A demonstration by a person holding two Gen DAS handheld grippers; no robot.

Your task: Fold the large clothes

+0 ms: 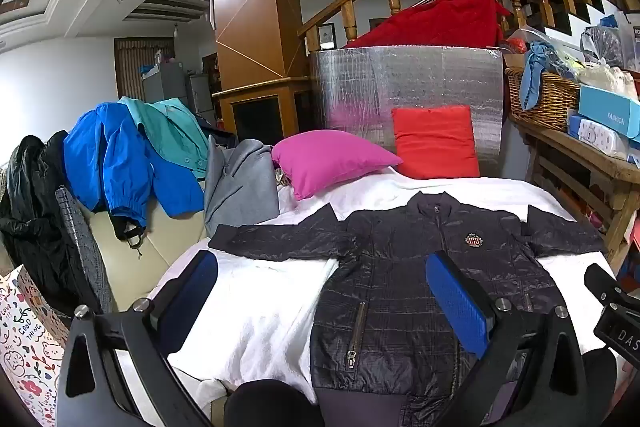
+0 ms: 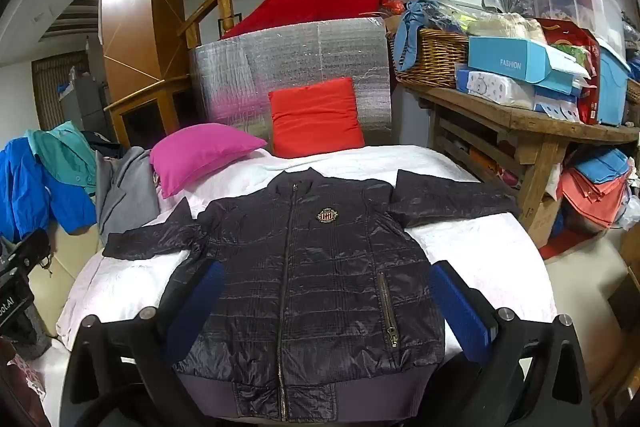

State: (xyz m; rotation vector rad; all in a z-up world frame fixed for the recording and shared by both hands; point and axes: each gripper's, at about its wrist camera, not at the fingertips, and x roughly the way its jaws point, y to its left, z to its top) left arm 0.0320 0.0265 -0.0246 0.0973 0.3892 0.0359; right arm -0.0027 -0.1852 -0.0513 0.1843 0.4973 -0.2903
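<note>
Dark quilted jacket (image 2: 320, 275) laid front-up and zipped on the white-covered bed (image 2: 480, 239), collar toward the far edge, ribbed hem at the near edge, both sleeves spread out toward the left and right edges. I hold the left hand-held gripper (image 1: 324, 307) and the right hand-held gripper (image 2: 328, 311) above the near edge, both with jaws spread wide and nothing between the pads; neither touches the cloth.

Risks, as I judge them. The shell looks slick and puffy, so a pinch on one layer may slip out, or a folded sleeve may spring back open. A grip taken too deep could gather the white bed cover under the jacket and drag it into the fold. The sleeve toward the right edge ends just beside the wooden surface (image 2: 532, 131) and may hang over the bed edge, though the fisheye distortion there leaves me unsure; a hanging cuff would pull the fold crooked.

Surroundings. A magenta pillow (image 2: 200, 151) and a red cushion (image 2: 316, 115) sit at the far edge, near the collar, limiting room to slide the garment away from me. A grey garment (image 1: 240, 183) lies at the far left corner, just beside the left sleeve, with a blue jacket (image 1: 120, 163) heaped beyond it off the bed. A wicker basket (image 2: 432, 59) and boxes crowd the surface on the right.
</note>
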